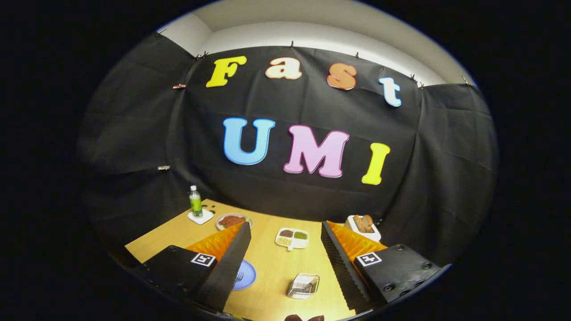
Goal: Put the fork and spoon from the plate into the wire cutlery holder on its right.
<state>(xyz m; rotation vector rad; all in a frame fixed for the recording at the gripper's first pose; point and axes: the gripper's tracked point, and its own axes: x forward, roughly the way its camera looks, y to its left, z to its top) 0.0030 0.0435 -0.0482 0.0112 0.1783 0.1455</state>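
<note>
My gripper (pixel 285 254) hangs open well above the wooden table (pixel 272 263), with nothing between its fingers. A blue plate (pixel 246 275) lies on the table, partly hidden behind the left finger (pixel 229 263); a fork (pixel 239 276) shows on its visible part. The spoon is hidden. To the plate's right, between the fingers, stands the wire cutlery holder (pixel 304 285), seen from above and looking empty.
Beyond the fingers sit a white divided dish (pixel 292 238) with small fillings, a plate of reddish food (pixel 233 220), a green bottle (pixel 195 201) on a white coaster, and a white tray with bread (pixel 363 225) behind the right finger. Black cloth walls surround the table.
</note>
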